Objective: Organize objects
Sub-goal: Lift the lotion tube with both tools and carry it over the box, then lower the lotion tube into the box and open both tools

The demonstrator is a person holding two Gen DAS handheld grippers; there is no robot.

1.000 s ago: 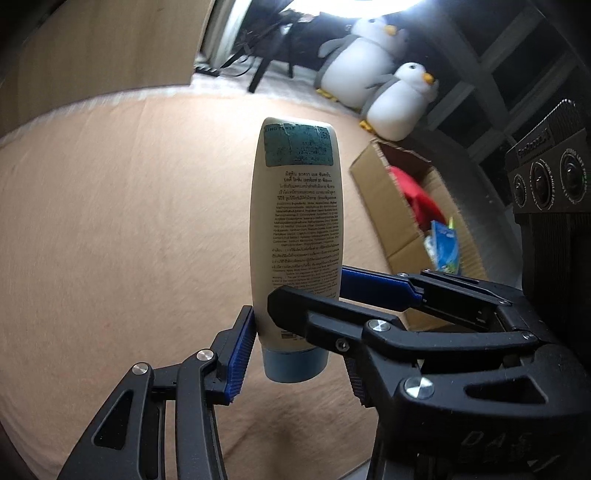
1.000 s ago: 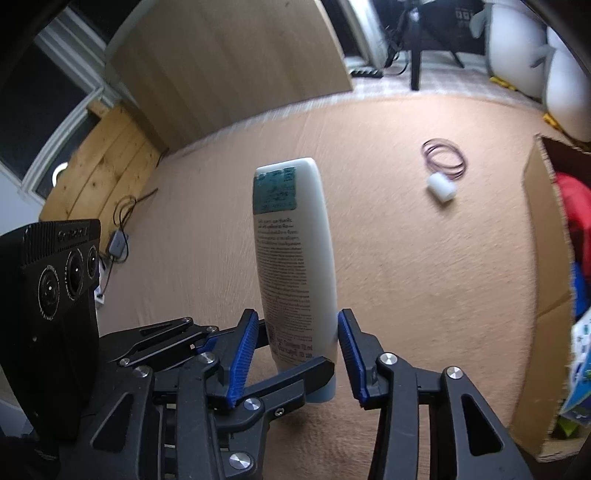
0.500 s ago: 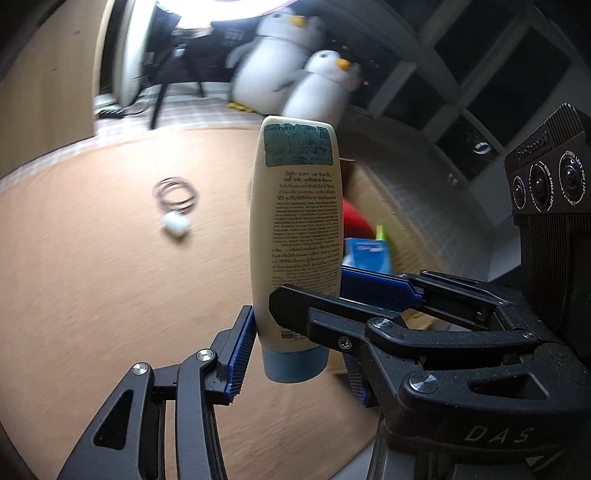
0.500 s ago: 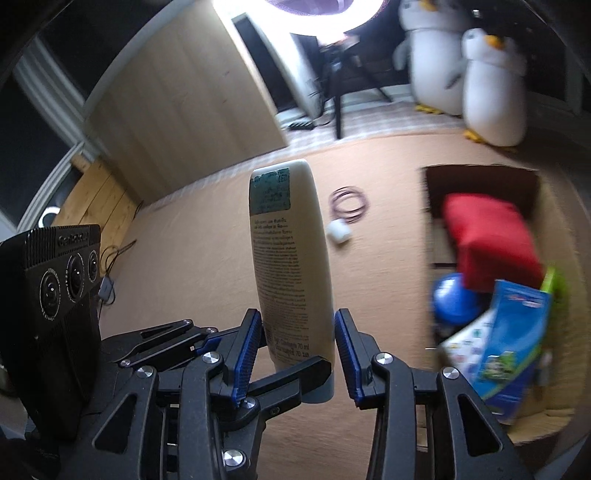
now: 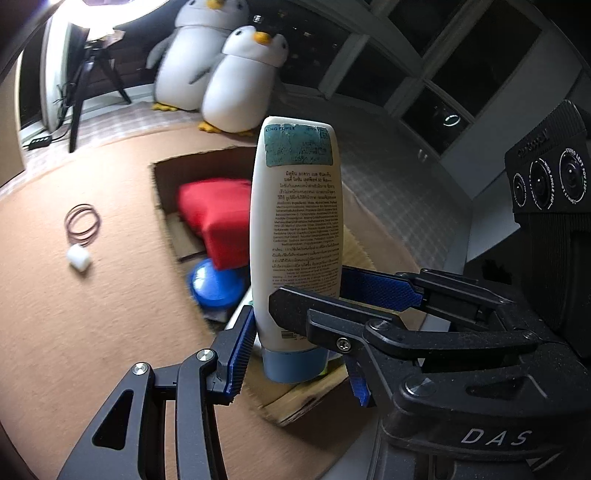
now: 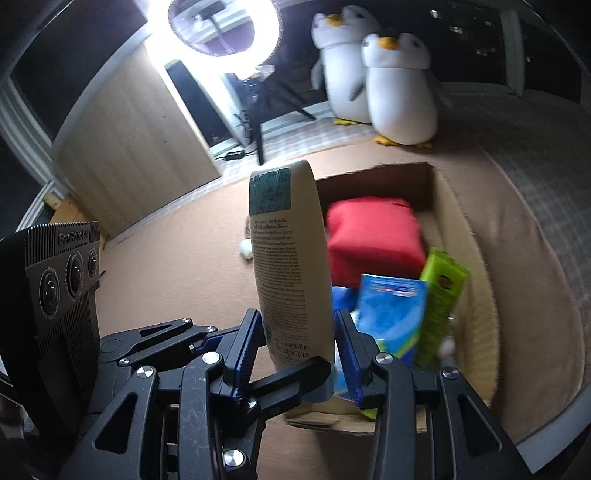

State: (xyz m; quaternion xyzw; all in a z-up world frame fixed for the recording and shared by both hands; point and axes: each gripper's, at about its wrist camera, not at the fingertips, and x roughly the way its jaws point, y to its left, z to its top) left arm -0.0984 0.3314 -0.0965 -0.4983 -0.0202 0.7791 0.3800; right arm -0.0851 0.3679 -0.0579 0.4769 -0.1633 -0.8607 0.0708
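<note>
the cream lotion bottle (image 5: 297, 225) stands cap-down in the air over the near end of the cardboard box (image 6: 458, 221), both tongs partly closed on its lower body: left gripper (image 5: 295, 328) and right gripper (image 6: 297, 354) each press blue pads against it just above the pale blue cap (image 5: 293, 363). it looks light, with smooth, slightly squashy plastic walls, so likely slippery; the low hold near the stiffer cap end seems soundest, clear of the red pouch (image 6: 373, 236) inside

Tan carpet (image 5: 92, 314), dark windows (image 5: 461, 74) (night outside), a glowing ring light (image 6: 221, 27) by wood panelling (image 6: 129, 155).
</note>
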